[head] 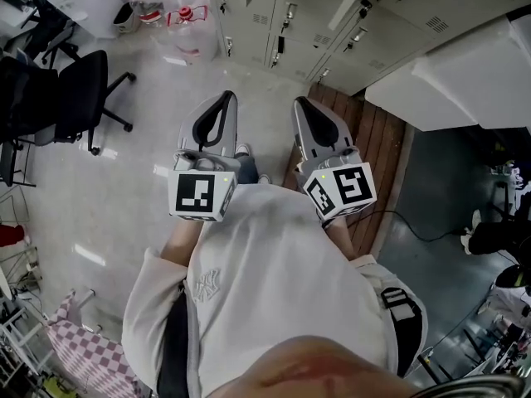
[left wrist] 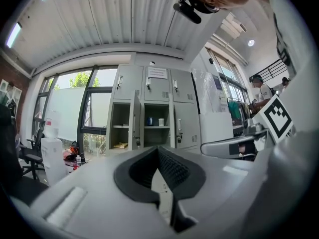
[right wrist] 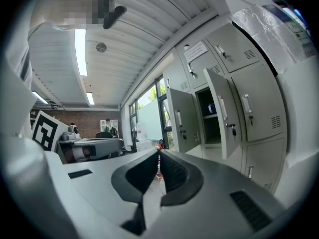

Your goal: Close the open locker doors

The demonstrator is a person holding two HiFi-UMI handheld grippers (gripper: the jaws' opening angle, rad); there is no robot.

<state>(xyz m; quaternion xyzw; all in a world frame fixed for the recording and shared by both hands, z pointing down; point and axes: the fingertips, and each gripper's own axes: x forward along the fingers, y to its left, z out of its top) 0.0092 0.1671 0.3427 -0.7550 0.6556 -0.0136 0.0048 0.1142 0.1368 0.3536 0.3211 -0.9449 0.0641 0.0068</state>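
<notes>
Head view: I am looking steeply down past a white shirt (head: 274, 288) at both tools, held side by side in the middle of the frame. The left gripper (head: 222, 104) and the right gripper (head: 307, 110) point toward the top of the frame. Grey lockers (head: 286, 19) run along the top edge, well apart from both tools. A black chair (head: 79, 98) stands at the left edge, and clear bottles (head: 178, 11) with red caps sit at the upper left, near the lockers.

In the left gripper view, the left gripper (left wrist: 158, 151) fills the lower half of the frame. Its dark padded jaws are pressed together with nothing between them. The lockers (left wrist: 149, 108) stand at the centre of the frame, beyond the jaw tips. Two compartments (left wrist: 122, 126) in the middle row are open side by side, with a door (left wrist: 135, 121) seen edge-on between them. A white cup (left wrist: 161, 122) sits on a shelf in the right-hand compartment. The right gripper (left wrist: 234, 146) shows at the right of the frame.

In the right gripper view, the right gripper (right wrist: 159, 156) is also closed and empty, its jaw tips meeting. The lockers (right wrist: 249, 108) fill the right of the frame. Two doors (right wrist: 182, 118) swing out into the room, far from the jaws.
</notes>
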